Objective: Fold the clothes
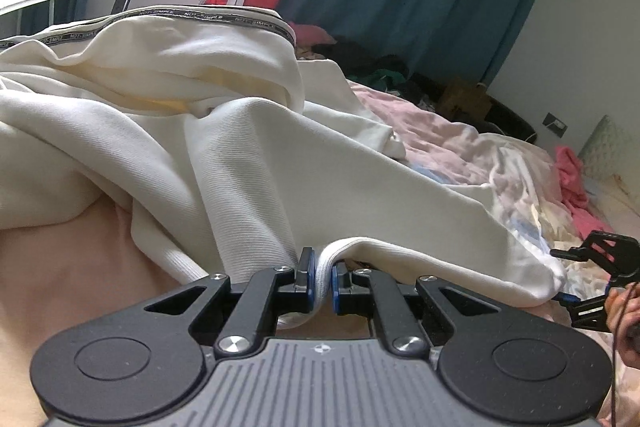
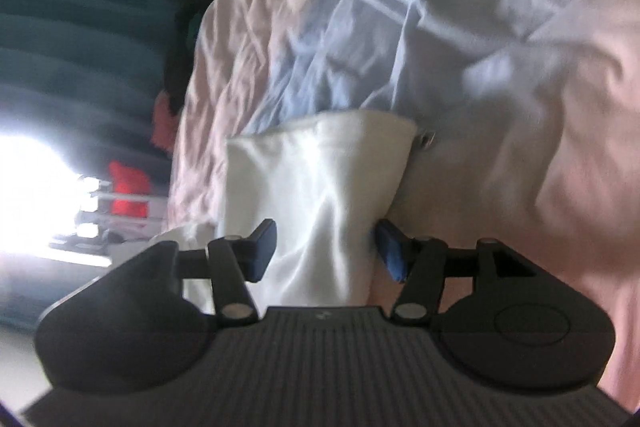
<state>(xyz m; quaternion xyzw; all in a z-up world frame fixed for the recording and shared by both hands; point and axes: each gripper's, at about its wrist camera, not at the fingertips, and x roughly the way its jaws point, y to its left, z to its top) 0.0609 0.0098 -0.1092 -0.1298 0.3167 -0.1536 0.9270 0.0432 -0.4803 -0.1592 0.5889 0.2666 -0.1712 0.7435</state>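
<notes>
Left wrist view: the left tongs (image 1: 323, 277) pinched a hem fold of the cream ribbed-knit garment (image 1: 224, 147) at lower centre.
The garment sprawled over the rumpled pink-and-blue bed quilt (image 2: 460, 27). In the right wrist view the right tongs (image 2: 326, 251) stood apart around a cream cuff end, pads not pressing. Done well, I judged, the right should close squarely on that corner, then both lift evenly to keep the edge taut.

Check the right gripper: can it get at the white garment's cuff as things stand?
Probably yes. The right gripper is open with the cuff already lying between its fingers, nothing in front of it. The pads do not seem to press yet. The left gripper is shut on another fold.
</notes>
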